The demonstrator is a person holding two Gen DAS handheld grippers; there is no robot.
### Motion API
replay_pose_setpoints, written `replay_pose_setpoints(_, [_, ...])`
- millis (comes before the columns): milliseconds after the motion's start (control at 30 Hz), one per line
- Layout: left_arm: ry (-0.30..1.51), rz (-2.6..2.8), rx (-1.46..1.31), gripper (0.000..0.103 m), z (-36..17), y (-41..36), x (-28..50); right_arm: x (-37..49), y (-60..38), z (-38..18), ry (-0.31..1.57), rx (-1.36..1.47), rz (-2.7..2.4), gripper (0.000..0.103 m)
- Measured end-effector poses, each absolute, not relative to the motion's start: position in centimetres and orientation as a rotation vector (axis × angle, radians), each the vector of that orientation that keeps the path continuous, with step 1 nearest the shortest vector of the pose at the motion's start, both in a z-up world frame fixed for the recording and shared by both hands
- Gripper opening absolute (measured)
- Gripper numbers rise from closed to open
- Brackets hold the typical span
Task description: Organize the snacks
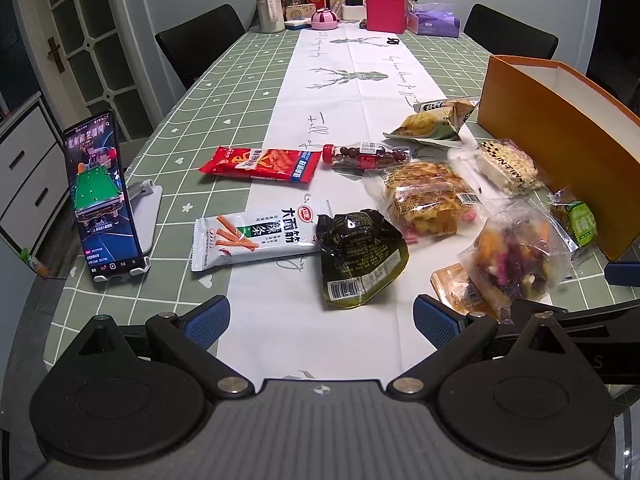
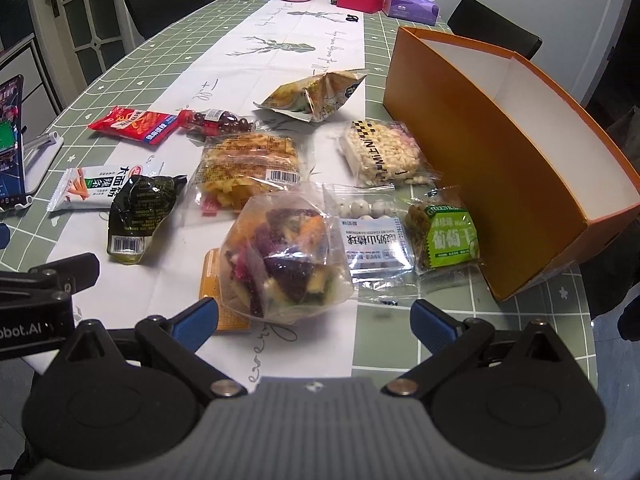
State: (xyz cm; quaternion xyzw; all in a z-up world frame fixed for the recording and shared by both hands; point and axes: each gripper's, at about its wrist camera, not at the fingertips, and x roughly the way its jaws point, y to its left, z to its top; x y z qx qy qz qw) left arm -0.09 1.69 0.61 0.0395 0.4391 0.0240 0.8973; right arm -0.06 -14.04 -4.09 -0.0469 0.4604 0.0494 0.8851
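Observation:
Several snack packs lie on the table beside an open, empty orange box [image 1: 560, 136] [image 2: 500, 148]. Among them are a dark green pouch [image 1: 358, 258] [image 2: 140, 216], a white spicy-strip pack [image 1: 256, 238], a red pack [image 1: 260, 164] and a clear bag of mixed dried fruit [image 2: 284, 256] [image 1: 516, 256]. My left gripper [image 1: 320, 316] is open and empty, low over the table just short of the green pouch. My right gripper [image 2: 316, 316] is open and empty, just short of the dried-fruit bag.
A phone [image 1: 102, 196] on a stand plays video at the table's left edge. Bottles, a pink box [image 1: 386, 12] and a tissue pack stand at the far end. Black chairs [image 1: 200, 44] flank the table. The left gripper's body [image 2: 44, 292] shows at the right view's left.

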Motion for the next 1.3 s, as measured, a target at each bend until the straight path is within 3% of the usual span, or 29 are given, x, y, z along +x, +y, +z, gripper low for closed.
replay_pose_setpoints(1300, [0.899,0.032,0.084,0.103,0.77,0.86,-0.2,-0.47,-14.89,-3.83,0.945,-0.079,0.076,0.1])
